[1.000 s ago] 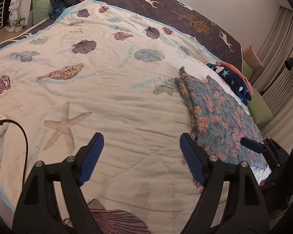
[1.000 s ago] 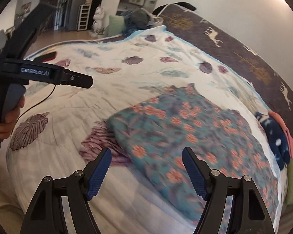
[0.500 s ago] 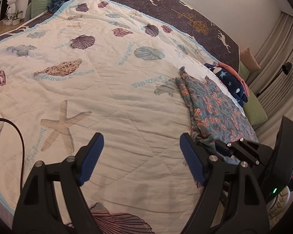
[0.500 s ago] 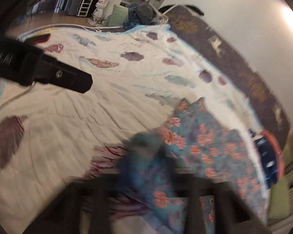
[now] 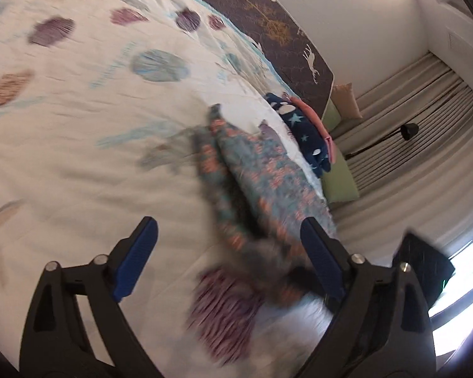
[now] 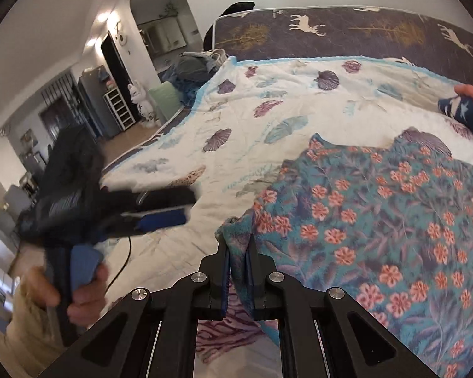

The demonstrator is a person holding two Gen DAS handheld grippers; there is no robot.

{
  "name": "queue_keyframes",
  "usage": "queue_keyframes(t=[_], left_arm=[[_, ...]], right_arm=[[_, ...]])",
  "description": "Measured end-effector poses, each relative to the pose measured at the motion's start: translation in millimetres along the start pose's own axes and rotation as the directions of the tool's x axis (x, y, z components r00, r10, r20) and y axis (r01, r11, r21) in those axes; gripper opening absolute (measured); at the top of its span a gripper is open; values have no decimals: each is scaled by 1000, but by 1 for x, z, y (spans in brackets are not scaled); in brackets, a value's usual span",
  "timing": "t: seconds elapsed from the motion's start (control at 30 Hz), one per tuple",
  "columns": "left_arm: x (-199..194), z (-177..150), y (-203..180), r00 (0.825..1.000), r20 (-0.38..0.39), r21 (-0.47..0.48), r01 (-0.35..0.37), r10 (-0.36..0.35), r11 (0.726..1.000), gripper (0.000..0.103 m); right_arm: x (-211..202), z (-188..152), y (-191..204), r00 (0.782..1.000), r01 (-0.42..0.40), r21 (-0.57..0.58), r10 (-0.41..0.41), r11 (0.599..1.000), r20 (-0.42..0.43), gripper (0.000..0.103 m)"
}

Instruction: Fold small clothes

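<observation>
A teal garment with orange flowers (image 6: pixel 378 214) lies spread on the shell-print quilt (image 6: pixel 268 110). My right gripper (image 6: pixel 238 249) is shut on the garment's near left corner and lifts it a little off the quilt. In the left wrist view the same garment (image 5: pixel 261 176) is blurred and bunched. My left gripper (image 5: pixel 228 245) is open and empty, just above the quilt (image 5: pixel 78 126) to the left of the garment's near end. It also shows in the right wrist view (image 6: pixel 160 208), held in a hand at the left.
Folded dark blue star-print clothes with a pink piece (image 5: pixel 302 129) lie at the bed's far right edge. A dark headboard with deer (image 6: pixel 347 31) runs behind. A heap of clothes (image 6: pixel 189 69) sits at the far left corner. Curtains (image 5: pixel 410 145) hang past the bed.
My right gripper has gone from open above the garment to shut on its near corner. My left gripper has swung right toward the garment, staying open.
</observation>
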State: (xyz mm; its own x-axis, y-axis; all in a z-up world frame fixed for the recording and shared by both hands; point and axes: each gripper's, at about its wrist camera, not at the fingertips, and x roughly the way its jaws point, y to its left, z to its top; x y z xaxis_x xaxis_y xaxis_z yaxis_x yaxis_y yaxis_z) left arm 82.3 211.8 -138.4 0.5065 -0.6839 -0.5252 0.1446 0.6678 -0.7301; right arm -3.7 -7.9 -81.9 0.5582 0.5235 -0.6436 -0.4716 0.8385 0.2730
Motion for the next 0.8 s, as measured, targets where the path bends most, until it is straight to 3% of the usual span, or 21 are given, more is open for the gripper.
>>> queue_keyframes(t=[0.17, 0.3, 0.33, 0.37, 0.4, 0.43, 0.47, 0.63, 0.8], left_arm=[[61, 30, -8, 987, -146, -68, 55, -64, 996, 93], [86, 43, -13, 980, -185, -125, 45, -68, 991, 91], [88, 45, -16, 981, -183, -116, 44, -65, 992, 82], [90, 47, -21, 981, -185, -98, 38, -55, 994, 64], [93, 50, -27, 981, -194, -64, 19, -31, 998, 52], [95, 51, -32, 979, -201, -36, 0, -8, 999, 26], [95, 52, -40, 978, -208, -1, -24, 23, 1000, 13], [91, 62, -61, 980, -184, 71, -62, 74, 996, 12], [91, 72, -86, 982, -174, 99, -62, 78, 993, 12]], right_arm=[[-7, -2, 0, 1000, -17, 22, 17, 1000, 22, 7], [-15, -2, -5, 999, -33, 51, 31, 998, 37, 6], [-17, -2, -6, 999, -37, 56, 35, 998, 41, 6], [-18, -2, -7, 998, -39, 58, 37, 998, 44, 6], [-18, -2, -8, 998, -41, 59, 38, 997, 45, 6], [-18, -2, -9, 998, -43, 60, 41, 997, 44, 6], [-18, -2, -10, 998, -48, 60, 45, 997, 42, 6], [-18, 0, -12, 996, -72, 64, 69, 995, 48, 6], [-36, -1, -18, 992, -84, 82, 76, 993, 98, 6]])
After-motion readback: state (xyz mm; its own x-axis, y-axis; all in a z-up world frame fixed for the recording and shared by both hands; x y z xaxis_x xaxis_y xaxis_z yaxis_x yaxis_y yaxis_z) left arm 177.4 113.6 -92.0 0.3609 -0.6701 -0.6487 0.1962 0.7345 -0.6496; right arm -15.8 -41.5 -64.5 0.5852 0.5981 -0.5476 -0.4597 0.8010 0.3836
